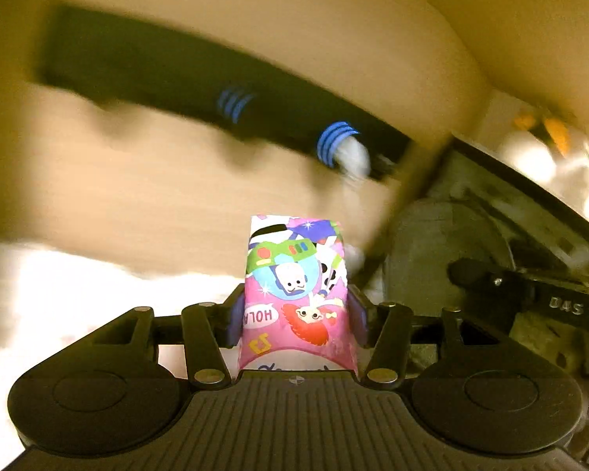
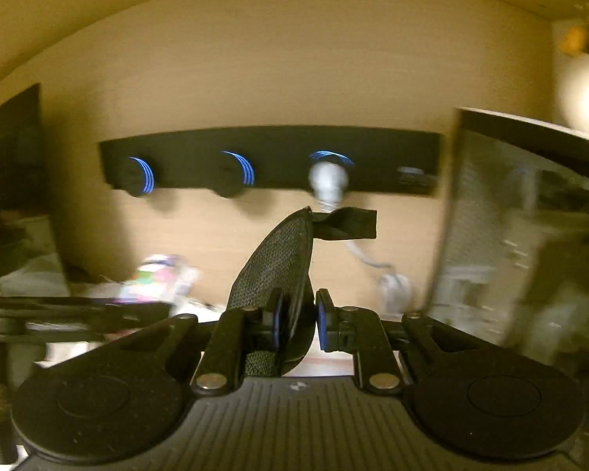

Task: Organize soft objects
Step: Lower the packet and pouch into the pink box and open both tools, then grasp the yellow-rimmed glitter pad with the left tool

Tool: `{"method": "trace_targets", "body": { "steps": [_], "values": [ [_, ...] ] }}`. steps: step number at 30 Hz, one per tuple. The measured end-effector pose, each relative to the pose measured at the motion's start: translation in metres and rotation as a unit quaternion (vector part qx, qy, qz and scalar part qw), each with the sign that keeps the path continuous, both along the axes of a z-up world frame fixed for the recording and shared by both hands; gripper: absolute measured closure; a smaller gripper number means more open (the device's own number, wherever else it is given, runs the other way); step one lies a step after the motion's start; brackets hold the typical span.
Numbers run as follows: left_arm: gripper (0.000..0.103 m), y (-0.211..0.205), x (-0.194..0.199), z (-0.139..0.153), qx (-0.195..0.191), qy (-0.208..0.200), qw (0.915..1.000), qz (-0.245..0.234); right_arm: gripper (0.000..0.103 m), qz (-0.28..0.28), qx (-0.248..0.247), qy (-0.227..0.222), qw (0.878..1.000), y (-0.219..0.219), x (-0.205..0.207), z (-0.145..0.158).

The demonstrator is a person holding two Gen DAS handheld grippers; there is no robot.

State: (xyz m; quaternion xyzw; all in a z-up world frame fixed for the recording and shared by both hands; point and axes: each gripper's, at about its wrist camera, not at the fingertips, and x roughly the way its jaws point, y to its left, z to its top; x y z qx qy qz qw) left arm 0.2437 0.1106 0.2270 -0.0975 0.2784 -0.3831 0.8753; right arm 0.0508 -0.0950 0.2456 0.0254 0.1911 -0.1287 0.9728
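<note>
Grip status: left hand-held gripper [image 1: 296, 314] was closed on a pink cartoon-print packet [image 1: 296, 290], pads pressing both long sides near its lower end. Right hand-held gripper [image 2: 297, 324] was nearly closed on a black mesh pouch [image 2: 277, 274]; the left pad touched the mesh, the right pad showed a sliver of gap, so contact on that side is probably light.

Why held that way, my read: each soft item was pinched low across its narrow dimension so it stood stiff enough to be carried and presented toward the wall. A black hook rail [image 2: 271, 157] with blue-ringed pegs [image 2: 239, 168] sat on the far wall, with a white plug [image 2: 328, 180] and cord hanging at one peg. The pouch's black strap loop [image 2: 345, 223] was at its far end, just below that rail, which would suit hanging it on a peg.

Orientation: packet's long axis ran straight away from the left camera, far end up and free, print upside down in the left wrist view. Pouch's long axis also ran away from the right hand-held gripper, leaning right toward the strap, edge-on to the pads.

Both items were in the air, off any counter. Heavy motion blur to the right; I can't identify the dark-framed thing [image 2: 530, 216] there.
</note>
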Motion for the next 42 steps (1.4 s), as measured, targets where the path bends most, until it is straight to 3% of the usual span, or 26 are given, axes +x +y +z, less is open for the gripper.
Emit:
{"method": "trace_targets", "body": {
  "steps": [2, 5, 6, 8, 13, 18, 23, 27, 31, 35, 42],
  "values": [
    [0.046, -0.038, 0.011, -0.022, -0.01, 0.007, 0.999, -0.044, 0.086, -0.005, 0.007, 0.008, 1.0, -0.018, -0.003, -0.011],
    [0.049, -0.102, 0.028, -0.073, 0.104, 0.047, 0.9906, -0.076, 0.086, -0.007, 0.026, 0.024, 0.999, -0.032, 0.001, -0.03],
    [0.049, -0.111, 0.031, -0.086, 0.122, 0.055, 0.9886, -0.071, 0.086, -0.005, 0.035, 0.03, 0.999, -0.037, 0.007, -0.038],
    [0.049, -0.113, 0.036, -0.1, 0.117, 0.074, 0.989, -0.052, 0.086, -0.002, 0.043, 0.041, 0.998, -0.038, 0.022, -0.054],
    [0.049, -0.064, 0.02, -0.086, 0.042, 0.075, 0.9963, 0.001, 0.086, -0.032, -0.039, 0.099, 0.994, -0.032, 0.066, -0.101],
    [0.049, 0.017, -0.026, -0.076, 0.03, 0.041, 0.9963, 0.069, 0.087, -0.046, -0.133, 0.169, 0.976, -0.013, 0.123, -0.159],
    [0.049, 0.11, -0.06, -0.1, 0.057, 0.072, 0.9782, 0.186, 0.086, 0.02, -0.142, 0.184, 0.972, 0.038, 0.147, -0.191],
    [0.049, 0.169, -0.078, -0.129, 0.055, 0.123, 0.9629, 0.234, 0.071, 0.081, -0.094, 0.151, 0.981, 0.065, 0.132, -0.193],
    [0.049, 0.201, -0.091, -0.147, 0.065, 0.151, 0.9615, 0.22, 0.048, 0.095, -0.046, 0.127, 0.986, 0.07, 0.103, -0.197],
    [0.049, 0.211, -0.096, -0.161, 0.071, 0.161, 0.9677, 0.181, 0.046, 0.096, -0.029, 0.118, 0.988, 0.073, 0.076, -0.199],
    [0.049, 0.194, -0.086, -0.178, 0.078, 0.156, 0.9767, 0.125, 0.046, 0.037, -0.009, 0.109, 0.993, 0.073, 0.026, -0.192]
  ]
}}
